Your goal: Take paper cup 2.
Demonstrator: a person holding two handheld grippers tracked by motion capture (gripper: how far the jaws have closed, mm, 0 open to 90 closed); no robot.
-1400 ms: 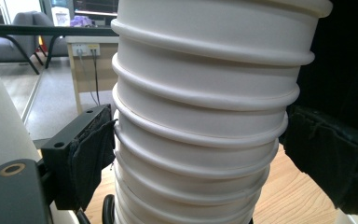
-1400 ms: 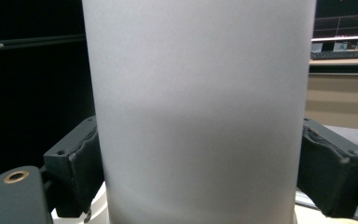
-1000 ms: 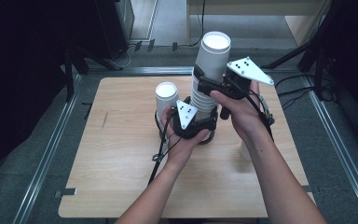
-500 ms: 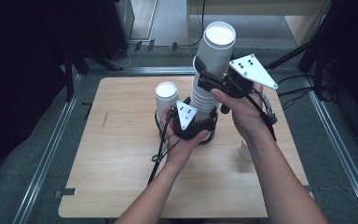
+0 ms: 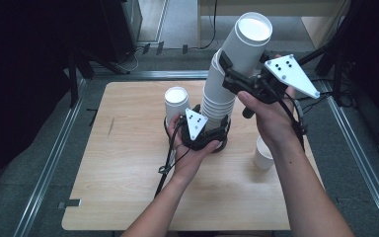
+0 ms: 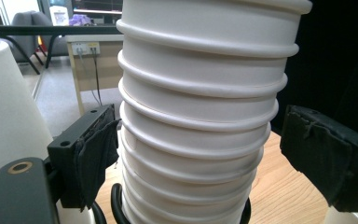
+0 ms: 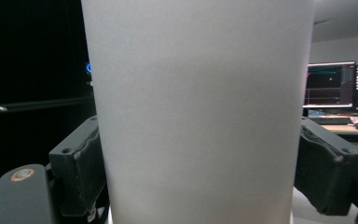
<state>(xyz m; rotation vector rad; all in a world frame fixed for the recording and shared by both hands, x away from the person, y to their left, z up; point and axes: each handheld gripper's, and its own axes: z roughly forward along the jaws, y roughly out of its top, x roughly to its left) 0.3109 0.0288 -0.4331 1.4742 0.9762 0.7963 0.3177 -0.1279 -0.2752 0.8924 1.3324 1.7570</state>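
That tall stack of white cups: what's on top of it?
On the stack, one upside-down cup tilts in the right claw, its rim still over the top. Whether it has come free is hidden.

Left tongs low, jaws partly apart; right tongs raised, tilted, jaws clamped tight.

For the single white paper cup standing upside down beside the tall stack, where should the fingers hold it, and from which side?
Grip the single cup at mid-wall, coming level from the table's open left side. It stands upside down, so no rim opening is offered; its tapered round wall suits two opposed fingers. The cup stack and left gripper crowd its right side.
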